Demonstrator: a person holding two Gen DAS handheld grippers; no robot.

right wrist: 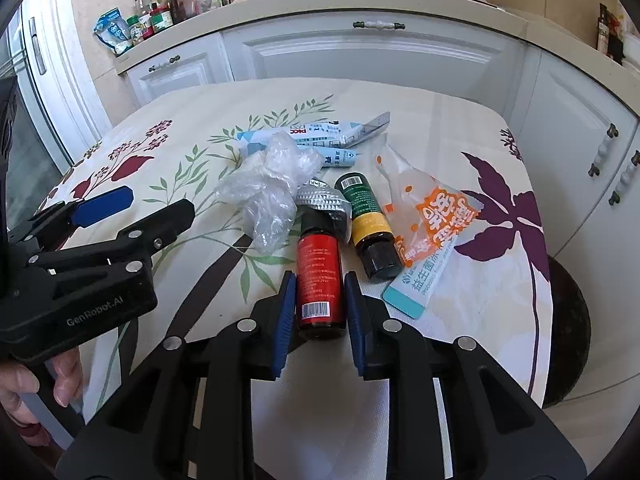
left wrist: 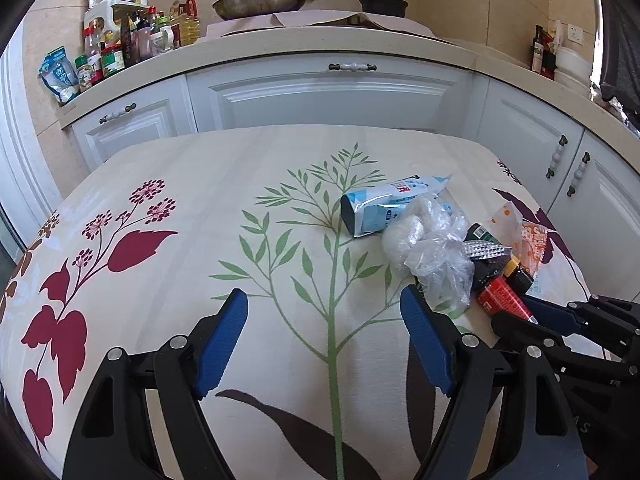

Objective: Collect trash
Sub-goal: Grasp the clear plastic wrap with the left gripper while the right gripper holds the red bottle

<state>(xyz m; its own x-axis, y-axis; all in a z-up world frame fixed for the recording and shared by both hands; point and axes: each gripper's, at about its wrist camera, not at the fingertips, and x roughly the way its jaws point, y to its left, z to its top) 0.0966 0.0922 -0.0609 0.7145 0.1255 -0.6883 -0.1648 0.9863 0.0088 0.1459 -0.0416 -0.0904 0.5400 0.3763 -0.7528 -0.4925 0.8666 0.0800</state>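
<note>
The right gripper (right wrist: pixel 320 304), angled down over the near right part of the floral-clothed bench (right wrist: pixel 460 128), has its blue-padded fingers (right wrist: pixel 285 320) pinching a small dark bottle with a red label (right wrist: pixel 320 280) lying among the trash. The left gripper (left wrist: pixel 324 332) hovers beside it over bare cloth, fingers spread and empty. A green-and-yellow-labelled bottle (right wrist: pixel 370 224), crumpled clear plastic (right wrist: pixel 272 184) and an orange-printed wrapper (right wrist: pixel 432 216) lie just beyond

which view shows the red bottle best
The right wrist view: the red bottle lies lengthwise between the right tongs, label and barcode visible. The left wrist view shows only a red sliver behind the crumpled plastic.
</note>
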